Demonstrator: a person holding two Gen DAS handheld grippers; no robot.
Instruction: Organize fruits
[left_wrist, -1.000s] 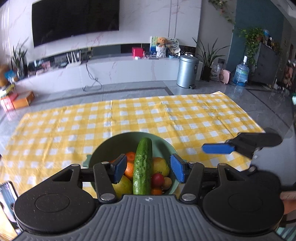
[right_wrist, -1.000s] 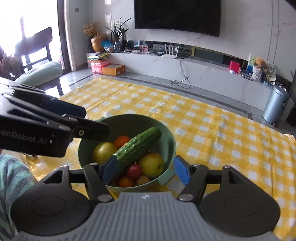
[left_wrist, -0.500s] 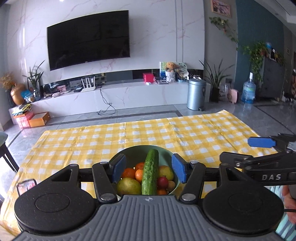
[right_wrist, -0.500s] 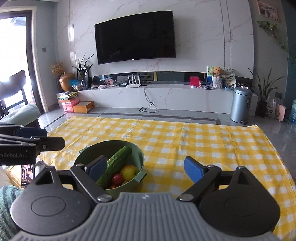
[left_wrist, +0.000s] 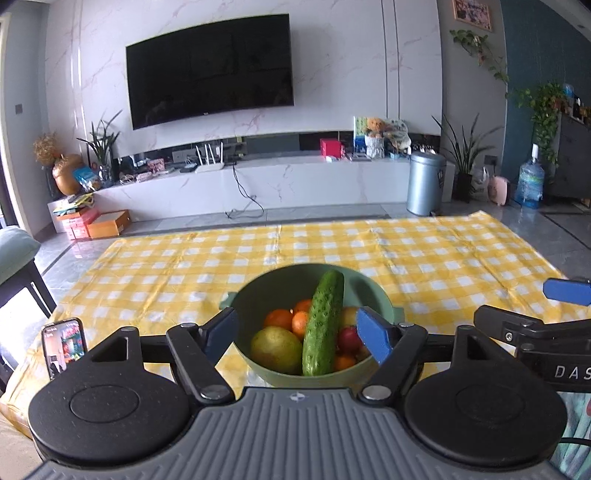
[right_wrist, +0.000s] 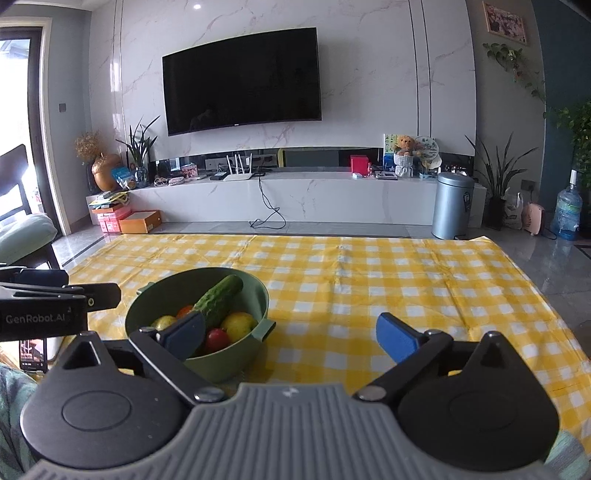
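The green bowl (left_wrist: 373, 295) sits on the yellow checked cloth (left_wrist: 443, 254) near its front edge, toward the front left corner as my right camera sees it. It is full of produce: a long cucumber (left_wrist: 323, 323) leans across the pile with its far tip resting on the back rim, a yellow-green pear (left_wrist: 276, 349) lies left of it, oranges (left_wrist: 279, 318) sit behind the pear, and a small red fruit (left_wrist: 349, 339) shows on the cucumber's right. From the right camera the same bowl (right_wrist: 255, 295) shows the cucumber (right_wrist: 218, 300) slanting up to the right, with a yellow fruit (right_wrist: 238, 322) and a red one (right_wrist: 217, 339) beside it.

My left claw (left_wrist: 297, 330) hangs just in front of the bowl, jaws spread about as wide as the bowl and gripping nothing. My right claw (right_wrist: 291, 334) is to the right of the bowl over bare cloth (right_wrist: 369, 280), jaws wide apart and empty.

A phone (left_wrist: 63, 347) stands at the front left corner of the cloth.
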